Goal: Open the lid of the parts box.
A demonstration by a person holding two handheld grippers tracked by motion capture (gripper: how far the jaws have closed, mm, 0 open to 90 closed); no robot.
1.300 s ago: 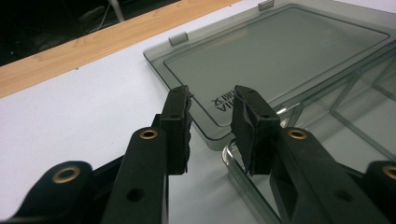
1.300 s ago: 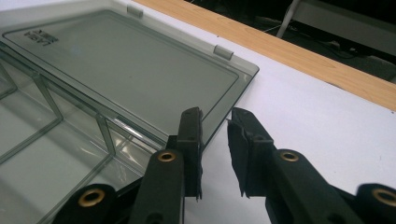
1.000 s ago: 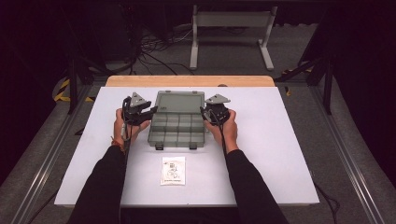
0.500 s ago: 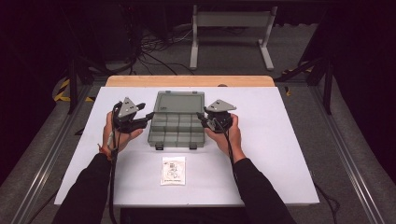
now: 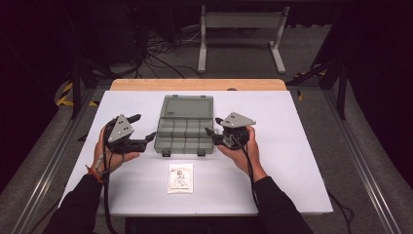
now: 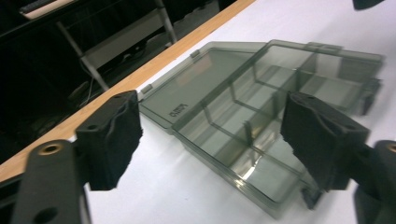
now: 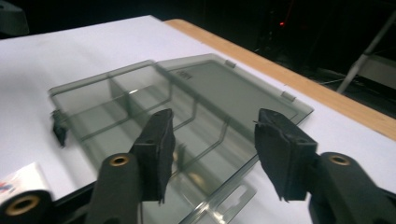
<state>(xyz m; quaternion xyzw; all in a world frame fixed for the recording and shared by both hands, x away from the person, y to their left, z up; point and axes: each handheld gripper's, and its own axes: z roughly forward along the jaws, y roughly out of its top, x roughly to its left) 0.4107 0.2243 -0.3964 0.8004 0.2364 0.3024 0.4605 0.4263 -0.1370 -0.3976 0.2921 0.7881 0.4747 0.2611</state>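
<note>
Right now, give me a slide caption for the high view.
Open compartment box on white table, a hand-held gripper at each side, small packet in front.

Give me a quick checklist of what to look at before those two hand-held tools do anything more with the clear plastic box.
1. Box lid open and lying flat behind the tray: ok; the box is open on the table.
2. Left tool free of the box: ok; jaws have just been opening, nothing between them, apart from the box's left side.
3. Right tool free: ok; jaws have just been opening and stand over the box's right edge, gripping nothing.
4. Compartments empty: ok by the gripper views; dividers show, no contents.
5. Small packet within reach: ok; it lies in front of the box, untouched.
6. Front latches undamaged: cannot tell.
</note>
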